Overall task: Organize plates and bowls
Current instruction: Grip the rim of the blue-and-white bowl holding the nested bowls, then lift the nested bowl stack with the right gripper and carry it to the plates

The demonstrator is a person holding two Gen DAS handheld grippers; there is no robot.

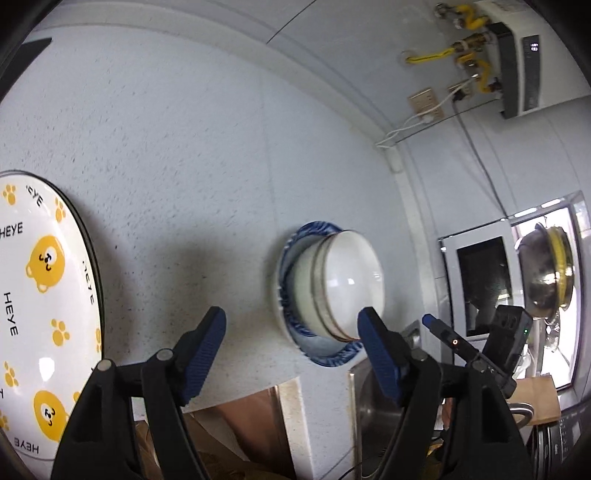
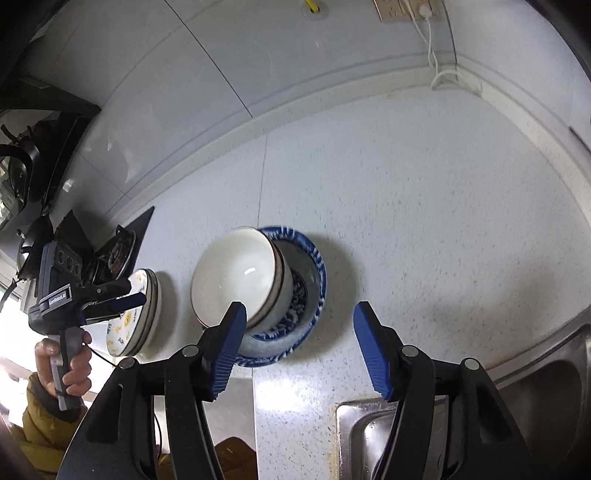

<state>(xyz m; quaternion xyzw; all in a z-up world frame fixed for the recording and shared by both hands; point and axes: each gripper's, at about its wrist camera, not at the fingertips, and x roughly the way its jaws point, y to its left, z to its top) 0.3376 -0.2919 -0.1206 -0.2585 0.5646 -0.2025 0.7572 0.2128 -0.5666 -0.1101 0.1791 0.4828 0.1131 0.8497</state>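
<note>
Item: white bowls [image 2: 236, 280], nested, seated in blue-patterned bowl [image 2: 306, 295] mid-tabletop [image 2: 424, 221]; cartoon plates [image 2: 140, 314] stacked at its left. Left claw [image 1: 291, 345] and right claw [image 2: 299, 332] both released, empty. Advice: withdraw level, clear of rims, avoiding any nudge to stacks.

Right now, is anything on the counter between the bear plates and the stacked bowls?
No. In the right wrist view, bare speckled counter separates the bear plates from the stacked bowls.

Pale speckled counter [image 2: 424, 221] across the middle, grey tiled wall [image 2: 221, 55] above, steel sink [image 2: 535, 398] lower right, gas stove [image 2: 118, 251] at left, socket [image 2: 391, 9] top
</note>
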